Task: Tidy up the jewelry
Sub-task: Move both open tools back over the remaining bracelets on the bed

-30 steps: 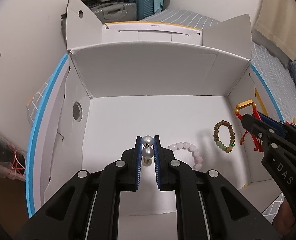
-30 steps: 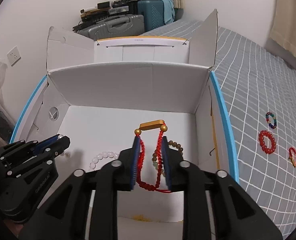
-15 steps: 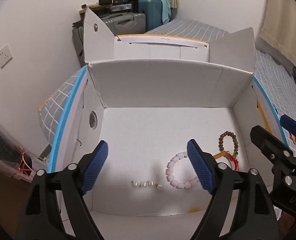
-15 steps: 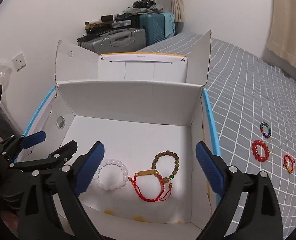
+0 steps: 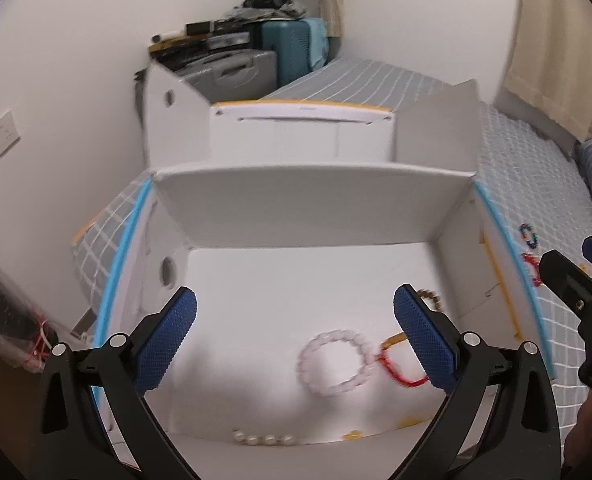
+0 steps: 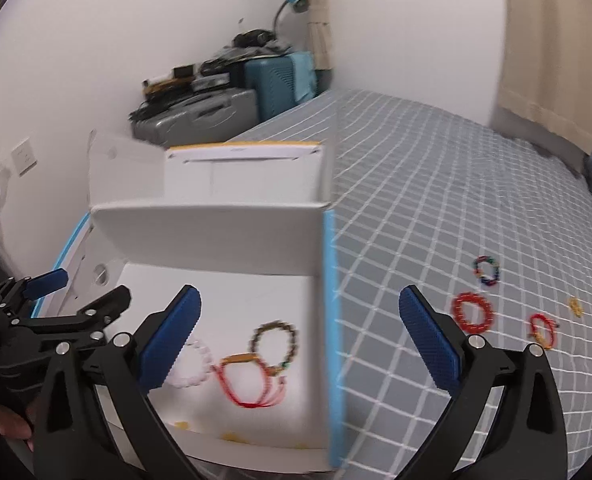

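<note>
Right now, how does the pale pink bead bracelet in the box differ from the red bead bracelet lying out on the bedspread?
The pale pink bead bracelet lies on the floor of the white box; the red bead bracelet lies outside it on the grey checked bedspread. The pink one touches the red cord bracelet; the red one lies apart from its neighbours. One is whitish pink, the other bright red. Both are closed rings of round beads, lying flat.

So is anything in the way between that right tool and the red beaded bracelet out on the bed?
Nothing visible. The right tool is open, and only bare grey checked bedcover lies before the red beaded bracelet.
</note>
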`<control>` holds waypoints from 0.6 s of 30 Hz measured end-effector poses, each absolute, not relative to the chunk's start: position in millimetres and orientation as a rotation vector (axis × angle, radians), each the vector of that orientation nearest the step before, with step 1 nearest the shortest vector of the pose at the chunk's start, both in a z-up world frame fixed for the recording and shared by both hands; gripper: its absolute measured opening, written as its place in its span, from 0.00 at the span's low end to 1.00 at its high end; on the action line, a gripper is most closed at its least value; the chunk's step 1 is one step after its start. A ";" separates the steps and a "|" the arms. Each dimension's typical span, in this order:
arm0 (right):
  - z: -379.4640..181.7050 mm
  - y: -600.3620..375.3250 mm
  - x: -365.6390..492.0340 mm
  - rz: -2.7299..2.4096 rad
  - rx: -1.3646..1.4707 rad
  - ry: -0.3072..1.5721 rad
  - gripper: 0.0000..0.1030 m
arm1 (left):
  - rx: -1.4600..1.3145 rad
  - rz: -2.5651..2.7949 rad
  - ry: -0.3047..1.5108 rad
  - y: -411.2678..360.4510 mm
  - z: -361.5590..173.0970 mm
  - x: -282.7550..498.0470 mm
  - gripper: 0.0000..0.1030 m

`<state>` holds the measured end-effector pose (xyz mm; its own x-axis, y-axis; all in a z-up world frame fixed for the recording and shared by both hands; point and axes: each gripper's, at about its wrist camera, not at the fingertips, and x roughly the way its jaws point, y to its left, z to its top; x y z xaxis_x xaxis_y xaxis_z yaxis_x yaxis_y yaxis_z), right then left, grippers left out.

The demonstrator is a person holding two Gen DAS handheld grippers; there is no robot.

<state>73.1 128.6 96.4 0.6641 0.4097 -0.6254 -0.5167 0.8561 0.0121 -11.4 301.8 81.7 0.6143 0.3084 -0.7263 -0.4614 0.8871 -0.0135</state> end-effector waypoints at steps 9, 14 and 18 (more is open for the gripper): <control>112.4 48.8 101.8 0.400 -0.110 0.642 0.93 | -0.151 0.316 0.761 243.6 103.7 31.5 0.94; 115.0 7.1 121.6 0.351 -0.123 0.632 0.93 | -0.136 0.252 0.768 207.9 105.9 62.2 0.94; 110.2 -33.1 142.1 0.321 -0.115 0.640 0.93 | -0.116 0.200 0.777 173.8 104.8 86.3 0.94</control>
<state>142.1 -33.1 110.2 0.7549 0.2590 -0.6026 -0.3291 0.9443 -0.0065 86.3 173.8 104.8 0.6955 0.1368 -0.7054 -0.2218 0.9747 -0.0297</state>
